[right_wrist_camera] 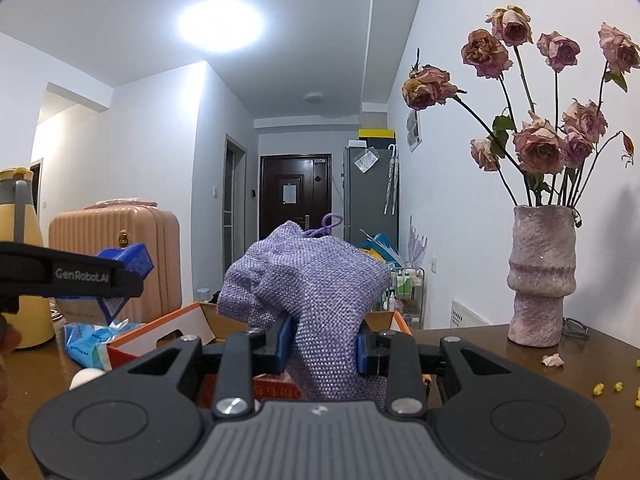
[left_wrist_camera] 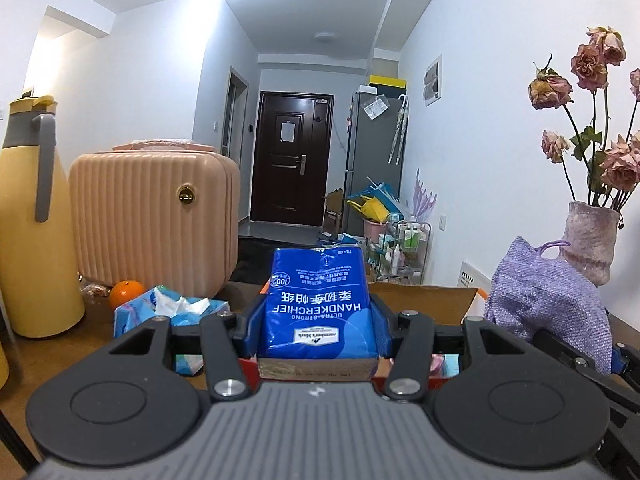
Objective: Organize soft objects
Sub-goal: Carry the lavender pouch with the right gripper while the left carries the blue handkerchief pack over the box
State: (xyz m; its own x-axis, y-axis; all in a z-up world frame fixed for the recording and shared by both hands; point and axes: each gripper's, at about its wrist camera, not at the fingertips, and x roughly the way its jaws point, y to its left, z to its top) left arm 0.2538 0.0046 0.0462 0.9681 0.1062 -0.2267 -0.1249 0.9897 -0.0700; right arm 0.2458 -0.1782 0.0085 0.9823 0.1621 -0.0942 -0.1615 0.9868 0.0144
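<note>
- The left tongs (left_wrist_camera: 318, 320) are clenched on a blue handkerchief pack (left_wrist_camera: 318, 304), holding it upright with its print upside down, above the near edge of an orange cardboard box (left_wrist_camera: 424, 300) that stands on the brown desk (left_wrist_camera: 52, 356).
- The right tongs (right_wrist_camera: 322, 344) are clenched on a lilac mesh pouch (right_wrist_camera: 312, 280), pinching it low, so most of the fabric and its purple drawstring loop bulge above the blue pads.
- In the right wrist view the box (right_wrist_camera: 160, 332) lies just below and ahead of the pouch, its flaps standing open; the left tongs cross in from the left with the blue pack (right_wrist_camera: 128, 260).
- An opened tissue pack (left_wrist_camera: 176, 308) lies on the desk to the left of the box, an orange (left_wrist_camera: 126, 292) beyond it, then a pink case (left_wrist_camera: 156, 216) and a yellow flask (left_wrist_camera: 32, 224) further left.
- A vase of dried roses (right_wrist_camera: 544, 276) stands on the right side of the desk, with fallen petals nearby.
- Judged from this, both items look about to go into the box.
- Risks: the slippery pack could slide out of the pads if the grip eases before it is over the opening.
- The pouch could snag a raised flap or drape over the rim, since its bulk hangs free of the pads.
- Both tongs converging on one opening may knock together, and a wide swing to the right could tip the vase.
</note>
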